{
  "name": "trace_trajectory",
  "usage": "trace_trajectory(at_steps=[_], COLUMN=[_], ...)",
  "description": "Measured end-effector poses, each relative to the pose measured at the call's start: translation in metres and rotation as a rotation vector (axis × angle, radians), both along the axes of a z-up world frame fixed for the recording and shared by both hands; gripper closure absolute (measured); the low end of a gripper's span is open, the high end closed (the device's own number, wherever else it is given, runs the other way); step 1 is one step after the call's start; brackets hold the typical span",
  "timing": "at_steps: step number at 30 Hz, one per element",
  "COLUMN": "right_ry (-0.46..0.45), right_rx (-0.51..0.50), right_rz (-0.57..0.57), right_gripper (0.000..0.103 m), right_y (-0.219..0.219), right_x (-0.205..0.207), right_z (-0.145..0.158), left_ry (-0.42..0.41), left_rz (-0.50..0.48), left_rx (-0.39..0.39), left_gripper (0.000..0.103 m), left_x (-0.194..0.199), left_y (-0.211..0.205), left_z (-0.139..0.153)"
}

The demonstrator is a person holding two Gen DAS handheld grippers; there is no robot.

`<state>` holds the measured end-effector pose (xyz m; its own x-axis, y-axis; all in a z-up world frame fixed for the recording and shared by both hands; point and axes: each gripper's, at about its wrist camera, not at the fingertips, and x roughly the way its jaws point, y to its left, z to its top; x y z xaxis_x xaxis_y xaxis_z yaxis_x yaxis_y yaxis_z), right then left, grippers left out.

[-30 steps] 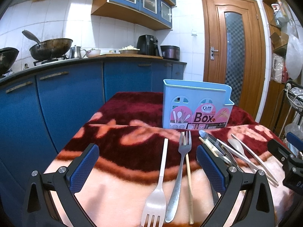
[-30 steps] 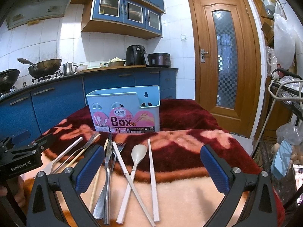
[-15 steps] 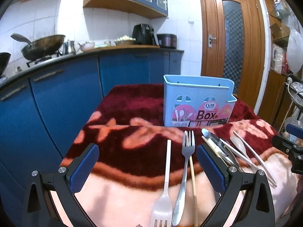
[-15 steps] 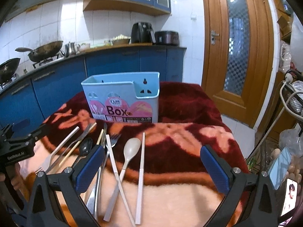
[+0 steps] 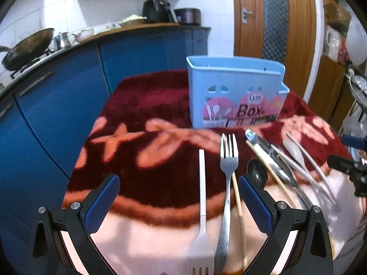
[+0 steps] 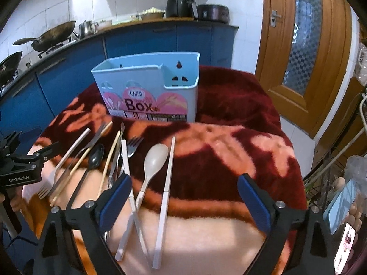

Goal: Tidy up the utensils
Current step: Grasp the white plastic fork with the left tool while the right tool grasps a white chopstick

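Left gripper [image 5: 179,204]: my jaws stand apart, empty, over the white fork [image 5: 201,208] and steel fork [image 5: 227,178].
Utensils: loose on the blanketed counter [image 6: 229,151], before the empty blue box [image 6: 146,91].
Right gripper [image 6: 183,204]: jaws closing, nothing gripped; beige spoon [image 6: 152,165] lies between them.
Risk: crossed handles, so I may lift two together.

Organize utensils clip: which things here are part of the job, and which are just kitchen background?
Job: blue box, white fork, metal fork, beige spoon, black spoon, chopsticks.

Background: woks, kettle, air fryer, door, phone.
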<state>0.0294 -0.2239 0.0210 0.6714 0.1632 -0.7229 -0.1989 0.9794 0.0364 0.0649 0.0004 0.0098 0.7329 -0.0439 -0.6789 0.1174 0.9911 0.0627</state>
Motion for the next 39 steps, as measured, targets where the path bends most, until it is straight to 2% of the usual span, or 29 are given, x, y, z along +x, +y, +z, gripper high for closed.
trace_trajectory(at_steps=[3, 8, 10, 13, 17, 22, 27, 36, 39], right_ry=[0.054, 0.127, 0.152, 0.197, 0.237, 0.254, 0.297, 0.39, 0.417], right_rx=[0.006, -0.014, -0.026, -0.012, 0.011, -0.012, -0.045, -0.109, -0.114], right_rz=[-0.001, 0.003, 0.008, 0.025, 0.06, 0.104, 0.111, 0.14, 0.144], right_gripper=[0.022, 0.038, 0.047, 0.058, 0.064, 0.068, 0.074, 0.076, 0.082], right_y=[-0.005, -0.01, -0.01, -0.009, -0.005, 0.007, 0.013, 0.024, 0.028], right_x=[0.008, 0.021, 0.025, 0.03, 0.033, 0.032, 0.039, 0.055, 0.062], right_z=[-0.003, -0.009, -0.011, -0.014, -0.016, -0.016, -0.025, -0.026, -0.027], left_ry=[0.043, 0.159, 0.215, 0.27, 0.318, 0.326, 0.358, 0.457, 0.476], left_rz=[-0.024, -0.065, -0.079, -0.1, -0.118, -0.125, -0.131, -0.14, -0.148], left_rx=[0.02, 0.009, -0.016, -0.047, -0.077, -0.102, -0.067, 0.018, 0.025], left_gripper=[0.003, 0.026, 0.037, 0.047, 0.055, 0.07, 0.072, 0.072, 0.08], left_x=[0.005, 0.017, 0.022, 0.027, 0.031, 0.033, 0.035, 0.037, 0.037], left_y=[-0.002, -0.002, -0.001, -0.001, 0.0, 0.005, 0.003, -0.004, -0.005], left_z=[-0.004, -0.013, -0.017, -0.02, -0.022, -0.017, -0.023, -0.02, -0.019])
